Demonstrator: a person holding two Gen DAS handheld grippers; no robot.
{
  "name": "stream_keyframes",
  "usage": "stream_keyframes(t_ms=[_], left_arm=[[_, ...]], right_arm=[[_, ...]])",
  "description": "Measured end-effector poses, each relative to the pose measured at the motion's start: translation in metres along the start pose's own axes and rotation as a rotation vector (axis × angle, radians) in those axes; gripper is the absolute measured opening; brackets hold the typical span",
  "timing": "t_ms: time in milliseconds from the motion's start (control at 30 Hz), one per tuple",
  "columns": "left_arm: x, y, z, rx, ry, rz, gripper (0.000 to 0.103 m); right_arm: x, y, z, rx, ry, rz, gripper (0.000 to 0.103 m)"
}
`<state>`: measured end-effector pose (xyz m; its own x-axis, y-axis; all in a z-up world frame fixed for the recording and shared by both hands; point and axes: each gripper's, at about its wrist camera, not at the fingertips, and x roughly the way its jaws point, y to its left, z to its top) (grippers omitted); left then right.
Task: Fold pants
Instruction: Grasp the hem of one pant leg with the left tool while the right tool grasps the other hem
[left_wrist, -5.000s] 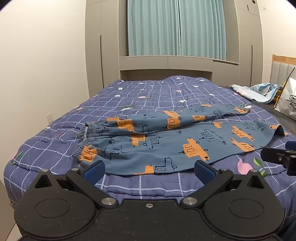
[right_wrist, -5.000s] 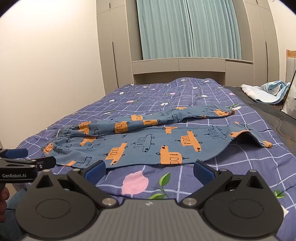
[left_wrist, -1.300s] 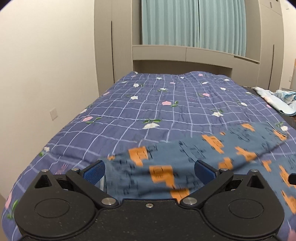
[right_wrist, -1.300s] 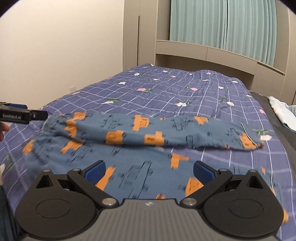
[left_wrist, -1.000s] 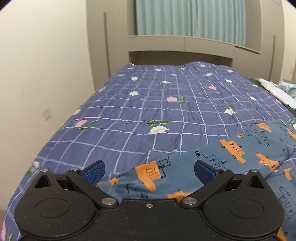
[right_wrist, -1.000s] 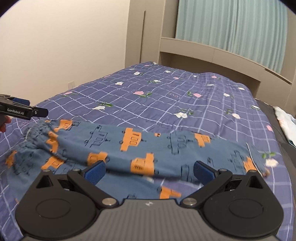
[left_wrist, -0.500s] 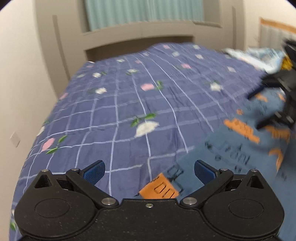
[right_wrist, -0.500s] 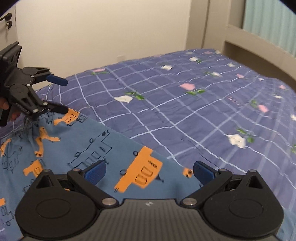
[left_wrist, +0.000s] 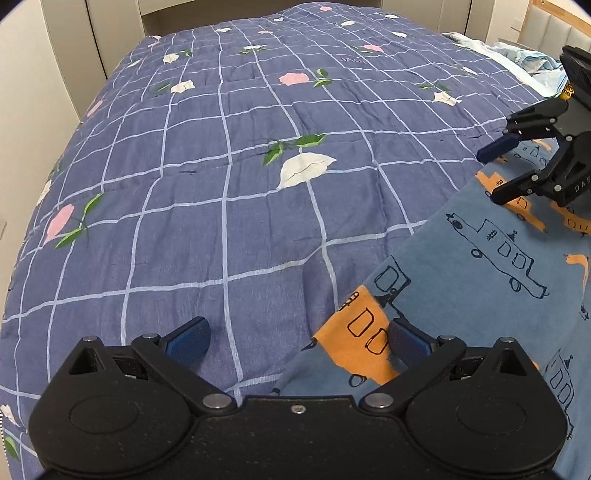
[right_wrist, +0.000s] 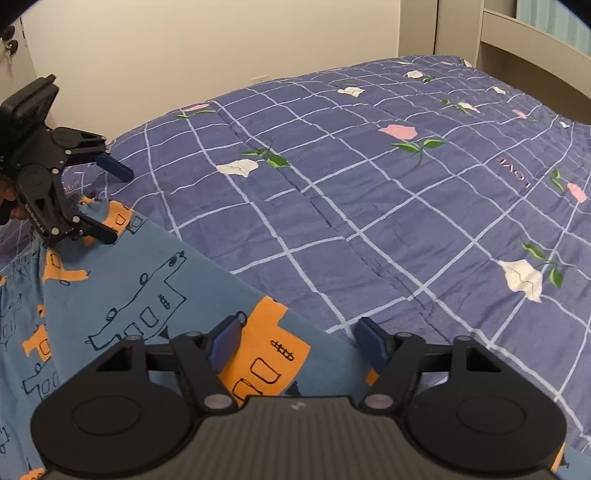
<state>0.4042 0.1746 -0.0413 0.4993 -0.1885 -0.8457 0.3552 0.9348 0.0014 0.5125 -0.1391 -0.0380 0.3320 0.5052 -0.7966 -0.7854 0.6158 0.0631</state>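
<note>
The blue pants (left_wrist: 480, 280) with orange and outlined vehicle prints lie flat on the bed; they also show in the right wrist view (right_wrist: 122, 295). My left gripper (left_wrist: 297, 341) is open, low over the pants' far edge near the waistband, its right pad at the cloth. It also shows in the right wrist view (right_wrist: 110, 201) at the gathered waistband. My right gripper (right_wrist: 297, 343) is open, straddling the pants' far edge further along the leg. It also shows in the left wrist view (left_wrist: 495, 175), open over the cloth.
The purple checked quilt (left_wrist: 221, 166) with flower prints covers the bed beyond the pants. A cream wall (right_wrist: 184, 55) and a door handle (right_wrist: 9, 46) are at the left. A light blue bundle (left_wrist: 528, 59) lies at the far right.
Both grippers have moved forward from the near side over the pants and down to the far edge. Both have tilted down towards the cloth. The pants lie as before.
</note>
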Motion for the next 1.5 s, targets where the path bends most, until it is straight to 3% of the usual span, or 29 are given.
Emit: stream_keyframes(t_ms=[67, 133, 233, 300, 333, 367, 467, 600, 767, 933, 1167, 1500], left_arm=[[-0.001, 0.001, -0.001, 0.002, -0.002, -0.003, 0.102], [-0.005, 0.001, -0.003, -0.003, -0.004, -0.028, 0.092], [-0.011, 0.003, -0.002, -0.041, -0.001, -0.081, 0.069], [-0.014, 0.004, -0.002, -0.051, 0.005, -0.111, 0.035], [-0.016, 0.004, -0.001, -0.056, 0.007, -0.113, 0.027], [-0.018, 0.004, -0.001, -0.061, 0.006, -0.114, 0.012], [-0.024, 0.005, -0.001, -0.077, -0.008, -0.122, 0.001], [-0.038, 0.006, 0.005, -0.133, -0.082, -0.082, 0.000], [-0.054, 0.014, 0.017, -0.225, -0.208, -0.025, 0.000], [-0.053, 0.013, 0.017, -0.247, -0.228, -0.002, 0.000], [-0.074, 0.000, 0.002, -0.245, -0.296, -0.019, 0.000], [-0.152, -0.056, -0.039, -0.124, -0.441, -0.026, 0.000]], right_arm=[[0.000, 0.001, -0.001, 0.012, 0.002, 0.015, 0.058], [-0.002, 0.003, -0.002, 0.014, -0.001, 0.020, 0.047], [-0.005, 0.009, -0.002, 0.007, 0.004, 0.011, 0.024], [-0.008, 0.013, -0.001, 0.002, 0.008, 0.001, 0.013], [-0.009, 0.016, -0.001, -0.010, 0.009, -0.011, 0.009], [-0.010, 0.019, -0.001, -0.022, 0.009, -0.025, 0.007], [-0.014, 0.028, 0.002, -0.043, 0.002, -0.067, 0.004], [-0.021, 0.036, 0.008, -0.057, -0.031, -0.139, 0.002], [-0.035, 0.033, 0.029, -0.019, -0.138, -0.241, 0.002], [-0.032, 0.031, 0.037, -0.010, -0.151, -0.269, 0.002], [-0.055, 0.046, 0.016, -0.002, -0.216, -0.281, 0.002], [-0.132, 0.108, -0.037, -0.001, -0.354, -0.334, 0.002]])
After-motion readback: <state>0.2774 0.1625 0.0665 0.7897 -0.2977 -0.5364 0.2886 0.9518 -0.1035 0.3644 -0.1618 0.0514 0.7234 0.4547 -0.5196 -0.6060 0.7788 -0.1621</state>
